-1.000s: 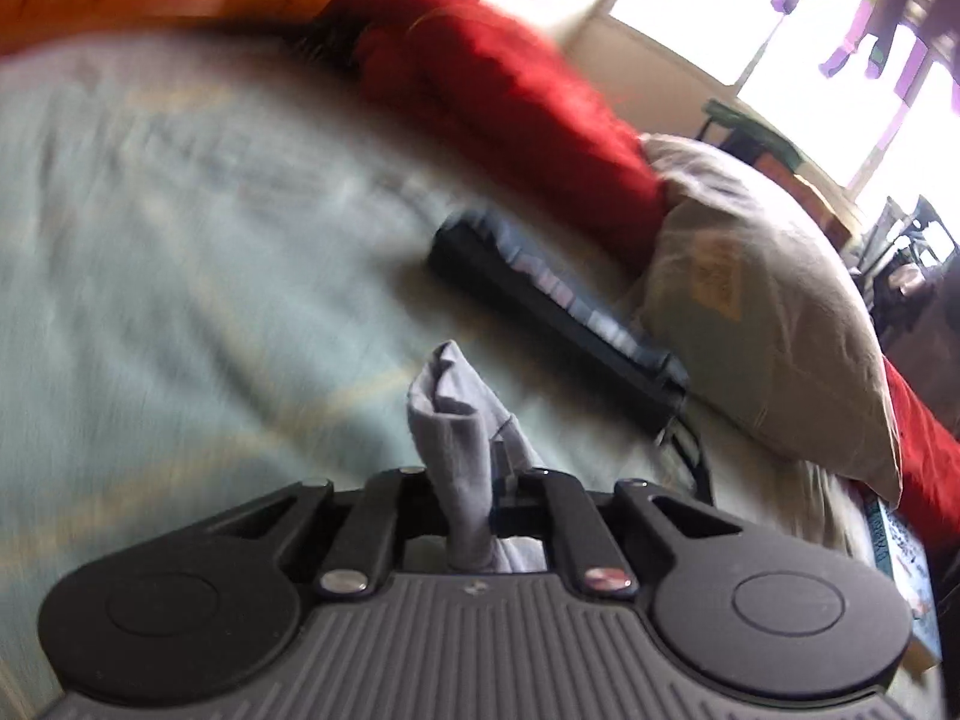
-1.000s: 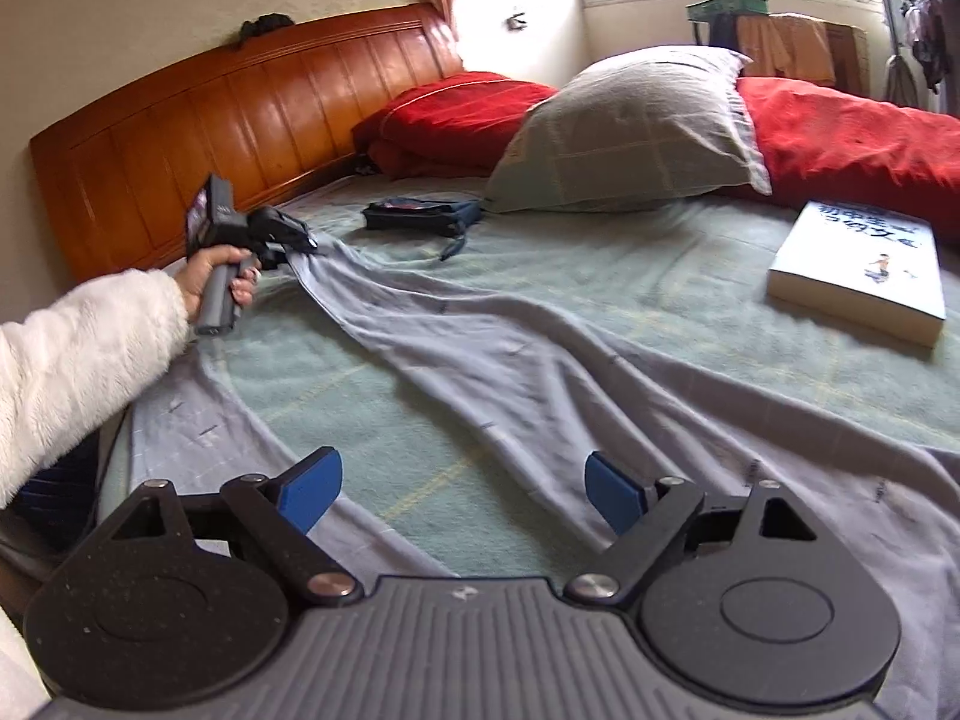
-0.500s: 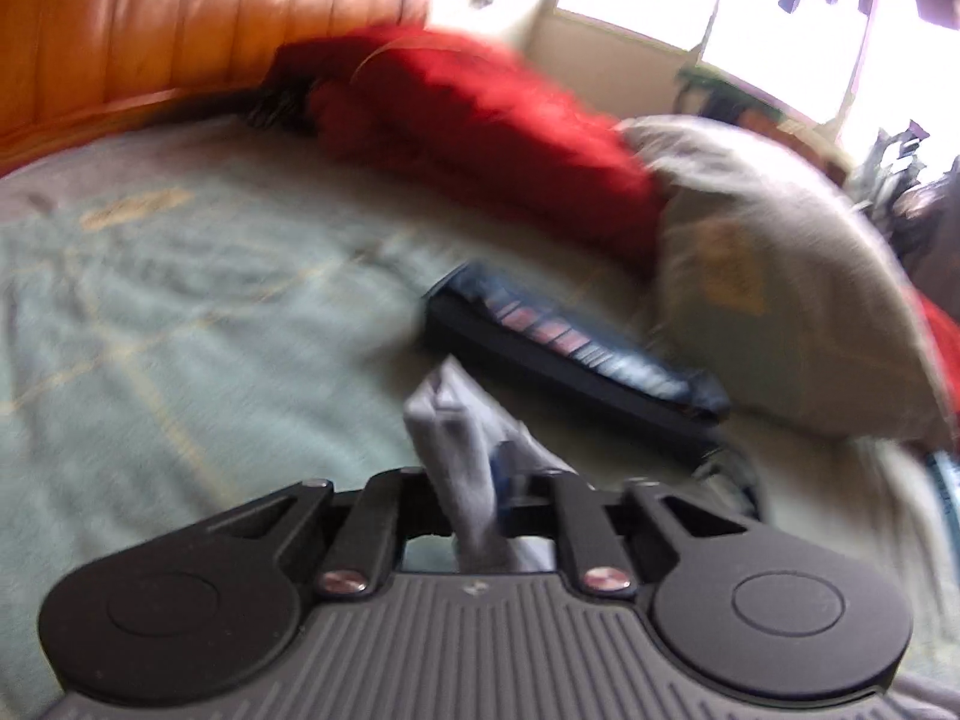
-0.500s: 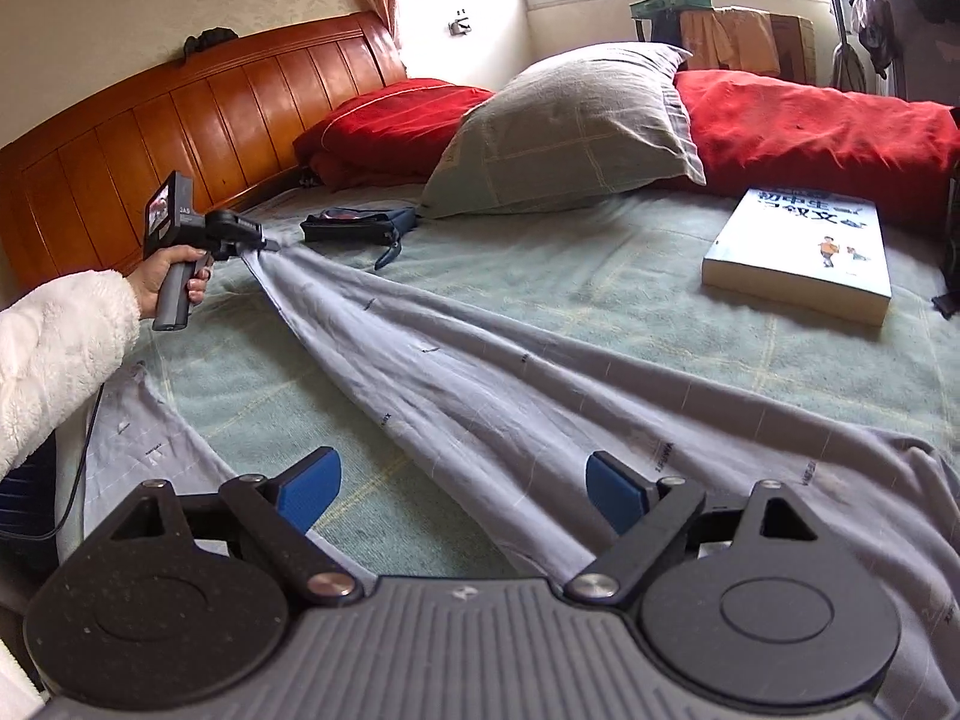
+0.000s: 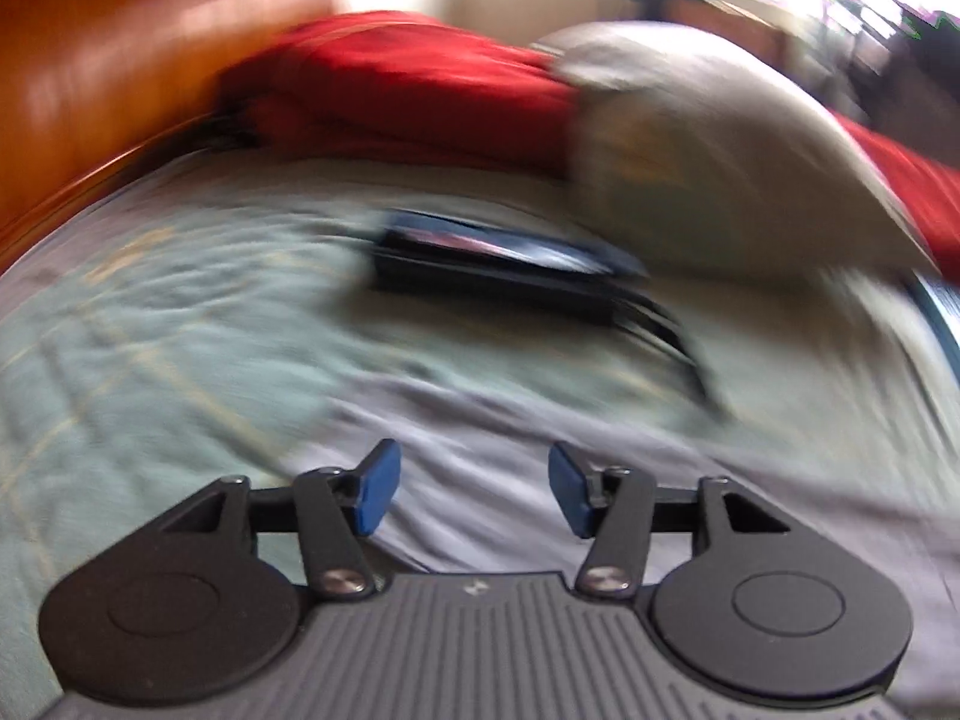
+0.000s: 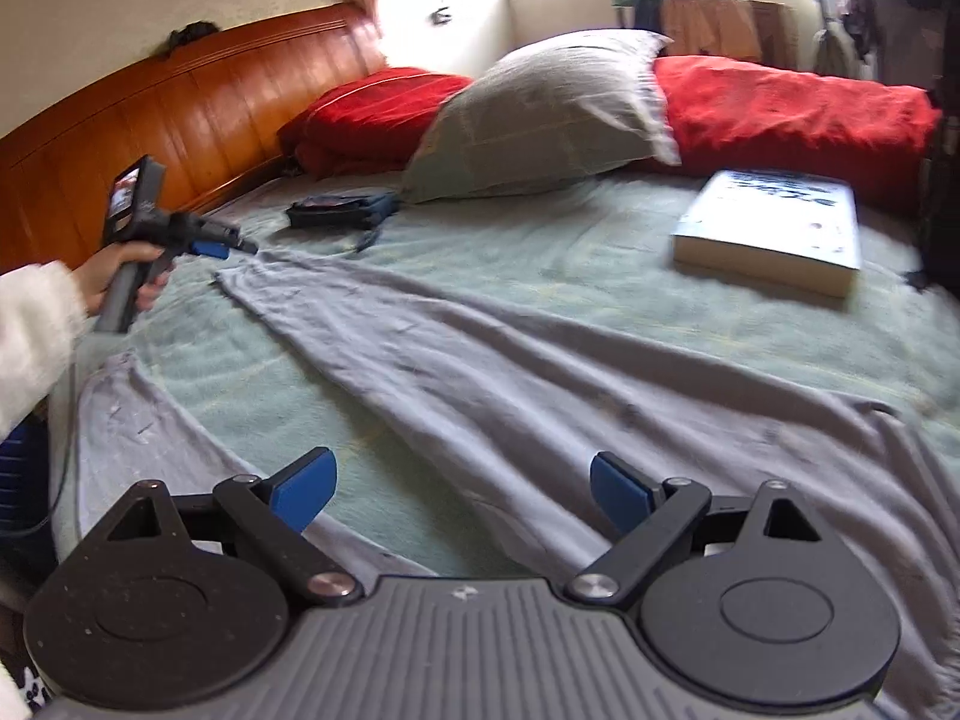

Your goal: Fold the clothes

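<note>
Left gripper (image 5: 467, 495) has its 2 blue pads spread apart with nothing between them, hanging just over the grey garment (image 6: 480, 360). From the right wrist view you can see that same gripper (image 6: 237, 248) off at the left, held in a hand (image 6: 120, 279) with a fluffy white sleeve (image 6: 33, 339), its tip just above the far narrow end of the cloth, not touching as far as I can tell.

Right gripper (image 6: 461, 492) is wide open too, empty, hovering over the near part of the garment.

The garment lies stretched out flat across the pale green bedspread (image 6: 540, 252), narrow toward the headboard, fanning out wide and wrinkly toward the near right. Another strip of it runs along the near left edge of the bed.

Further out: a dark blue pouch (image 6: 342, 210) sits near the grey pillow (image 6: 540, 114), a thick white book (image 6: 774, 228) lies to the right, red bedding (image 6: 792, 108) along the back, and the wooden headboard (image 6: 198, 114) at left. Left wrist view is pretty motion blurred.
</note>
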Tool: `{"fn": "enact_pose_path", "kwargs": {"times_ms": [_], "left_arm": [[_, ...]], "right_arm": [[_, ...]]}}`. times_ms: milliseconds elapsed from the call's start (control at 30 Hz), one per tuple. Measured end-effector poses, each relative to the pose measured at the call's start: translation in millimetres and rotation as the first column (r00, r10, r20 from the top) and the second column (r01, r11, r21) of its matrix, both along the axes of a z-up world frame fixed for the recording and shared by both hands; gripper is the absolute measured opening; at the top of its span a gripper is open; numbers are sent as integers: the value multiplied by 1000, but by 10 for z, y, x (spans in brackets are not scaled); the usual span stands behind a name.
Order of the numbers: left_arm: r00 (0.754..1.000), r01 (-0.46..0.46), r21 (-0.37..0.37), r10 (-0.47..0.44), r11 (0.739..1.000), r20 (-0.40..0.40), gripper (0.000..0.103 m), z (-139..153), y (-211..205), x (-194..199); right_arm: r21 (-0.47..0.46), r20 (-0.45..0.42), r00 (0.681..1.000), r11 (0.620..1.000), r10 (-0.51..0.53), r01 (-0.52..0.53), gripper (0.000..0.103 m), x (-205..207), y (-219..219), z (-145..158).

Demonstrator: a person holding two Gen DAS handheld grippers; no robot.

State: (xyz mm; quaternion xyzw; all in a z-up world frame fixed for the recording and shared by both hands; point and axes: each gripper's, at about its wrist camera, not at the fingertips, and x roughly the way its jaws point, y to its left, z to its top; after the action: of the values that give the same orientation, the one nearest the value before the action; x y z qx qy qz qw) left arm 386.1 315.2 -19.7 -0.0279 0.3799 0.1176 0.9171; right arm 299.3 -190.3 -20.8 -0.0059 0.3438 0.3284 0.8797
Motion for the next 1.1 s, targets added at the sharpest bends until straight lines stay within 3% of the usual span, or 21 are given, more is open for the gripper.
{"fn": "enact_pose_path", "kwargs": {"times_ms": [133, 233, 300, 400, 500, 600, 700, 867, 1100], "left_arm": [[970, 242, 58, -240, 969, -33, 69, 36, -1006, -157], [912, 410, 62, -407, 910, -50, 73, 28, -1772, -337], [871, 491, 90, -489, 866, -50, 73, -7, -2237, -486], [824, 561, 193, -565, 805, -39, 74, -78, -2822, -760], [800, 586, 229, -599, 777, -17, 74, -144, -3132, -857], [791, 602, 182, -612, 777, 0, 75, -228, -3228, -778], [812, 583, 98, -581, 806, -56, 75, -357, -3189, -619], [831, 555, 17, -555, 831, -35, 77, -285, -3025, -532], [859, 510, -89, -512, 856, -6, 77, -190, -2810, -378]], "right_arm": [[-26, -3, 996, 995, -93, 93, 94, 119, -381, 17], [-65, -13, 986, 984, -169, 168, 92, 292, -643, -22], [-86, -4, 981, 977, -194, 193, 86, 421, -761, -45], [-120, 9, 972, 965, -235, 234, 74, 661, -927, -85], [-133, 7, 972, 963, -237, 236, 67, 890, -935, -129], [-148, 9, 975, 964, -222, 221, 62, 1084, -880, -179], [-164, 11, 978, 964, -208, 207, 61, 1278, -825, -229], [-191, 16, 983, 965, -181, 181, 61, 1591, -722, -310], [-290, 121, 992, 955, -25, 60, 61, 1515, -86, -355]]}}
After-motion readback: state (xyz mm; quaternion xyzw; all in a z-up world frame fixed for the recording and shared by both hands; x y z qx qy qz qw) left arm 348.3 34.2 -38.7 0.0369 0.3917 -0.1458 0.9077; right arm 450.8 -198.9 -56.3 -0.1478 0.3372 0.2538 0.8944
